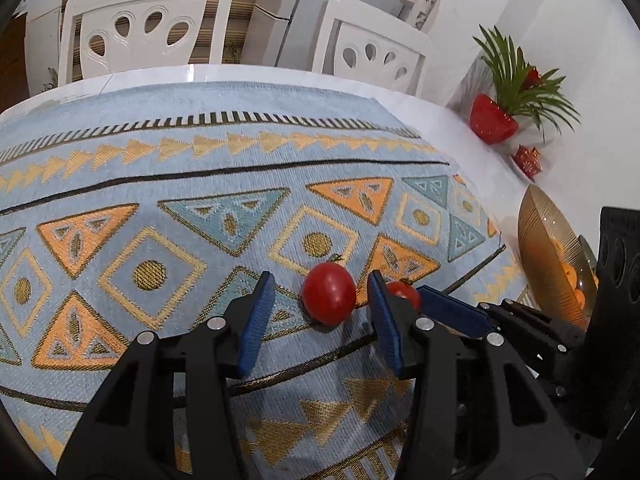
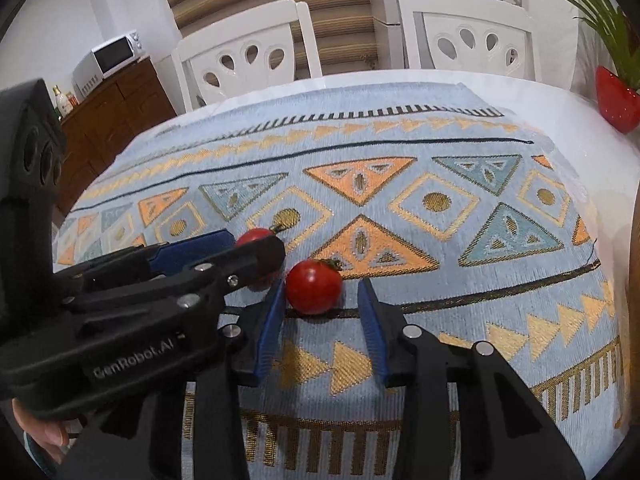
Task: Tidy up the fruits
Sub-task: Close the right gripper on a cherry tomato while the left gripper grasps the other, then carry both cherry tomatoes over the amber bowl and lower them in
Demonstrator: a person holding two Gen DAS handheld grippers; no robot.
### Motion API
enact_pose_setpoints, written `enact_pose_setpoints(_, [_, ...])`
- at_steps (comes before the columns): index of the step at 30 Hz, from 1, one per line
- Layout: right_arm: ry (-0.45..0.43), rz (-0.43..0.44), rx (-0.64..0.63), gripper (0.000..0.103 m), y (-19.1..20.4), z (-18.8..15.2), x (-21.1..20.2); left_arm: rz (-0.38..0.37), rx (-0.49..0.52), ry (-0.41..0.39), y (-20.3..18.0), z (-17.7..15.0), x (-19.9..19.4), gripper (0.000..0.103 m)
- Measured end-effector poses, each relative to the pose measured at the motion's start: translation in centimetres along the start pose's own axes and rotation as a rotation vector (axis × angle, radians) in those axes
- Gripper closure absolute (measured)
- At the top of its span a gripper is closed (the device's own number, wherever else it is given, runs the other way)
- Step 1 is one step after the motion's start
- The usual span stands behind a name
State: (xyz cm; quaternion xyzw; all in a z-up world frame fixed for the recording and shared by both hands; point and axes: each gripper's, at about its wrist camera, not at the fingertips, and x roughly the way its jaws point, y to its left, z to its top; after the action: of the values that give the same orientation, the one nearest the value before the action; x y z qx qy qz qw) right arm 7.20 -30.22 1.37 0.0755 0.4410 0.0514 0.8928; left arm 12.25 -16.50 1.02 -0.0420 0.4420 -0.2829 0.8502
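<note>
Tablecloth (image 1: pixel 160 200), blue, geometric weave. Amber bowl (image 1: pixel 548 256) at 3 o'clock holds orange fruit. Left gripper (image 1: pixel 322 312) spread wide around one tomato (image 1: pixel 329 298), not touching; right gripper (image 2: pixel 322 312) likewise agape about second tomato (image 2: pixel 314 288)

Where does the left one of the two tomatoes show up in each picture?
Left wrist: the left tomato lies low in the centre, between the fingers of the open left gripper.
Right wrist: it lies left of centre, half hidden behind that gripper.
Shared landmark: the red pot, on the right in both.
</note>
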Motion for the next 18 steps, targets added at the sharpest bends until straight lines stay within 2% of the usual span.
enact_pose_setpoints(2, [-0.002,0.000,-0.014,0.074,0.3,0.0,0.0,0.008,0.005,0.004,-0.1,0.0,0.1,0.056])
enact_pose_setpoints(4, [-0.007,-0.016,-0.031,0.074,0.6,-0.1,0.0,0.014,0.014,0.007,-0.3,-0.1,0.2,0.064])
enact_pose_setpoints(6, [-0.010,-0.032,-0.049,0.074,1.0,-0.1,0.0,0.007,0.023,0.009,-0.4,-0.2,0.2,0.076])
enact_pose_setpoints(12, [-0.015,-0.041,-0.047,0.074,0.9,-0.2,-0.2,0.031,0.034,-0.010,-0.7,-0.2,0.0,0.077])
enact_pose_setpoints(18, [-0.037,-0.063,-0.012,0.075,0.2,-0.6,-1.2,0.098,0.038,-0.086,-0.8,-0.6,-1.5,0.077])
